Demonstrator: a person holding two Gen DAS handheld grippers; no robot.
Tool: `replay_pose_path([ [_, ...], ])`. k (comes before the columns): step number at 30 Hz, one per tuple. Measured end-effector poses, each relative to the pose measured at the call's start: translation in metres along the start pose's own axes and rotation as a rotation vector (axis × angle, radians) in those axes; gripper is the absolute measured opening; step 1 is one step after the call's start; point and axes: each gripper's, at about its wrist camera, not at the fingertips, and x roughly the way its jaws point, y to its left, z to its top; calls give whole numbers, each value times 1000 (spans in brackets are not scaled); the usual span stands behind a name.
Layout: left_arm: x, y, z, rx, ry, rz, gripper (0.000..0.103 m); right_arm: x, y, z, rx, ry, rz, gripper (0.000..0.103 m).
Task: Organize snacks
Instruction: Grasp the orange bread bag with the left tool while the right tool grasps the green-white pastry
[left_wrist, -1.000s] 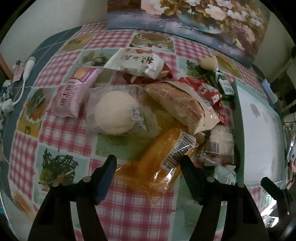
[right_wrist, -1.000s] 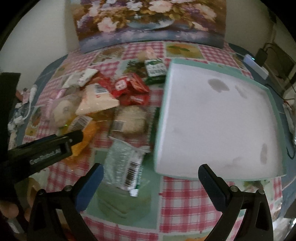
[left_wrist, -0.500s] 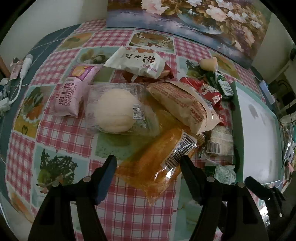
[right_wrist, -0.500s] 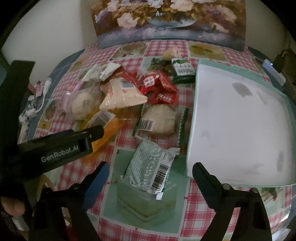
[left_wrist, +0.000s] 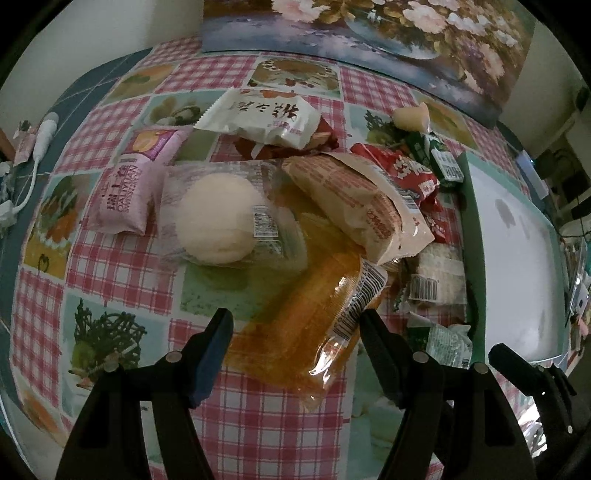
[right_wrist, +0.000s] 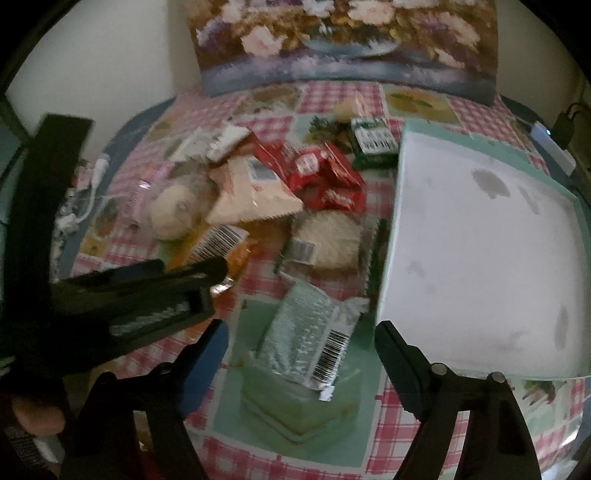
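- Orange, glossy wrapper: the long bun pack (left_wrist: 314, 314) lies between our left gripper (left_wrist: 295, 328) fingers, jaws about half open, pads not visibly pressing.
- Silver-green packet (right_wrist: 306, 332) sits between our right gripper (right_wrist: 301, 341) fingers; jaws have just been closing, not yet touching it.
- We judge this the pick-up step.
- Next: close on each pack, lift, carry right to the empty white tray (right_wrist: 480, 258) just beside the pile.
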Motion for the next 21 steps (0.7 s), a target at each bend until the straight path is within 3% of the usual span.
replay_pose_path([
  [9,-2,3,-1,7,-2,-1,72,24,-4,-2,29,100,10,75],
  [15,3,-3,-1,33,8,13,73,34,7,1,-9,116,-30,75],
  [21,8,-11,-1,57,15,31,72,50,9,5,1,141,-48,67],
])
